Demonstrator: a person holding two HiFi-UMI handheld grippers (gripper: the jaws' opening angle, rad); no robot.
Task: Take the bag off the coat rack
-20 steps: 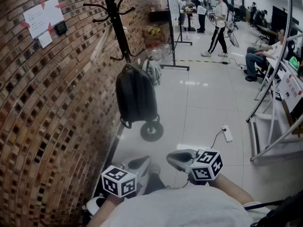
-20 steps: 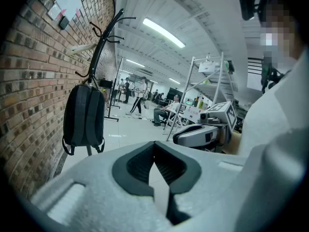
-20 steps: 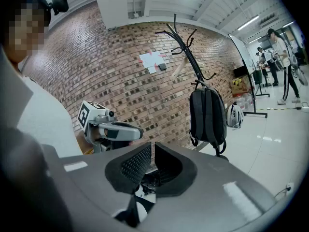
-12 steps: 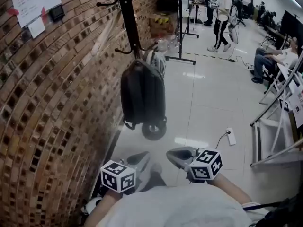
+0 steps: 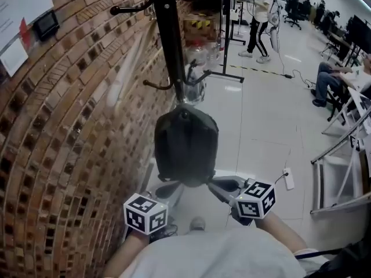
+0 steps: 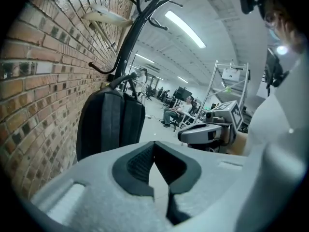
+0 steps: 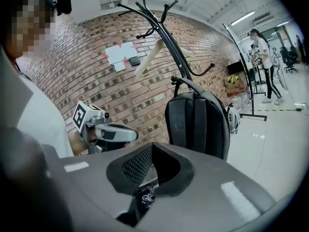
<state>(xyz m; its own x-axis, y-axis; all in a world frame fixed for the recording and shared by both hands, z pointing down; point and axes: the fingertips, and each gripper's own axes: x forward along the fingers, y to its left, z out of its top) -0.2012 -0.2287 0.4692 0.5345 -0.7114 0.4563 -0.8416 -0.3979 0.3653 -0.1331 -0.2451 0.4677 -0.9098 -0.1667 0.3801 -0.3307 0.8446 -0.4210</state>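
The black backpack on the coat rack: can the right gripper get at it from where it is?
Probably yes. The backpack hangs right ahead of the right gripper with nothing between them, though its jaws are shut and would have to open first.

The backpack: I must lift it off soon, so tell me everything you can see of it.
The backpack is black, of matte fabric, with padded vertical panels and a top loop. It hangs upright by that loop from a low hook of the black coat rack, beside the brick wall.
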